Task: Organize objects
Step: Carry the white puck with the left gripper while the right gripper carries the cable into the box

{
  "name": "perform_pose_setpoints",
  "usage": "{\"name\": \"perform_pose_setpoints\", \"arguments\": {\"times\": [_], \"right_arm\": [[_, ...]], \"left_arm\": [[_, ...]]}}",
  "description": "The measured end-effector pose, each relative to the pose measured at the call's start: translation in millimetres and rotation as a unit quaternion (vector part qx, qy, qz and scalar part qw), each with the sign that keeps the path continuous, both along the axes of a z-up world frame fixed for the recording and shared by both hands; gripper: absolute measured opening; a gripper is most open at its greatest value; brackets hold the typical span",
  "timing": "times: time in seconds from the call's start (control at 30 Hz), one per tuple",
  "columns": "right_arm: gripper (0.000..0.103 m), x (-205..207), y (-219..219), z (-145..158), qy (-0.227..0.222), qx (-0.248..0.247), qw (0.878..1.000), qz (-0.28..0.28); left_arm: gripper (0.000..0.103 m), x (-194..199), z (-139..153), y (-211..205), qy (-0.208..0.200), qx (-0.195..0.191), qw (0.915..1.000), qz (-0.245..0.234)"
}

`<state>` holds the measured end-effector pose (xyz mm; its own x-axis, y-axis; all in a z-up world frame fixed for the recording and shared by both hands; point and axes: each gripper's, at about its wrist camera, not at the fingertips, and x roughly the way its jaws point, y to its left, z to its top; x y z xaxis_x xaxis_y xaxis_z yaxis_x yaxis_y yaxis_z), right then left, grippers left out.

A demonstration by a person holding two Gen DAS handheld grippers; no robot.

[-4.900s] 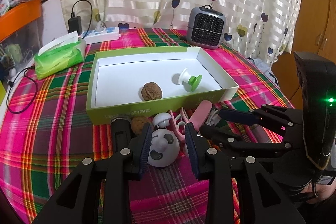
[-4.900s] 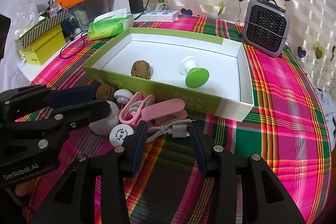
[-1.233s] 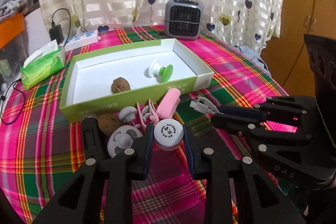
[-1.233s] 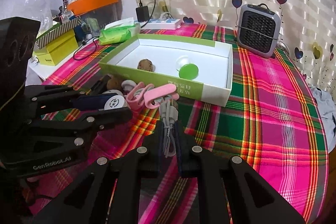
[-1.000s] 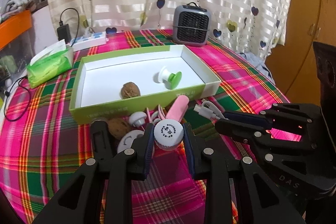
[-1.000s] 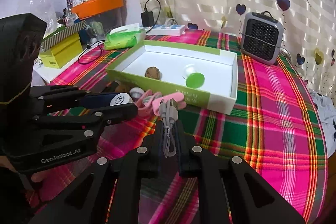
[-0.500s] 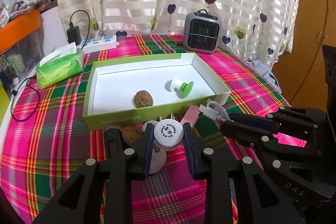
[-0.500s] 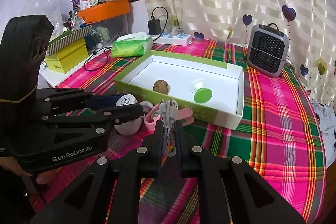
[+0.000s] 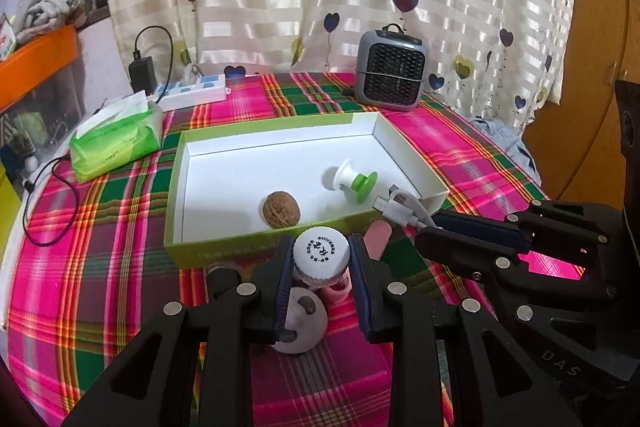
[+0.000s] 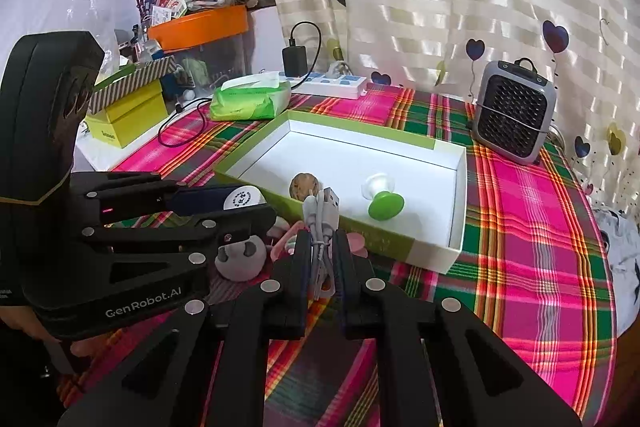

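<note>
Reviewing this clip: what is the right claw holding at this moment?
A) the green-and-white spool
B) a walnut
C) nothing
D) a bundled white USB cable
D: the right claw is shut on the bundled white USB cable, while the walnut and spool lie in the green box.

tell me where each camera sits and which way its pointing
Left wrist: sits on the left tool, facing the shallow green-sided white box and curtain; its black fingers clamp a round white bottle cap; the right tool enters from the right.
Right wrist: sits on the right tool, facing the same box from its right; it grips a coiled white USB cable; the left tool shows at left.
Shared: box, brown walnut, grey heater.
</note>
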<state>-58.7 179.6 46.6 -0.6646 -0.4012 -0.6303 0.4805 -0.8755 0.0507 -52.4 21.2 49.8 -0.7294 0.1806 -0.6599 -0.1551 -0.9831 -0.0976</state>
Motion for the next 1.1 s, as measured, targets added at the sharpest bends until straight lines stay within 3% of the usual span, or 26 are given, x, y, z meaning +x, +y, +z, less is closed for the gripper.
{"name": "perform_pose_setpoints", "arguments": {"times": [1.1], "right_arm": [[0.011, -73, -31, -11, -0.019, 0.038, 0.999, 0.003]], "left_arm": [[0.025, -64, -11, -40, -0.007, -0.008, 0.9990, 0.042]]}}
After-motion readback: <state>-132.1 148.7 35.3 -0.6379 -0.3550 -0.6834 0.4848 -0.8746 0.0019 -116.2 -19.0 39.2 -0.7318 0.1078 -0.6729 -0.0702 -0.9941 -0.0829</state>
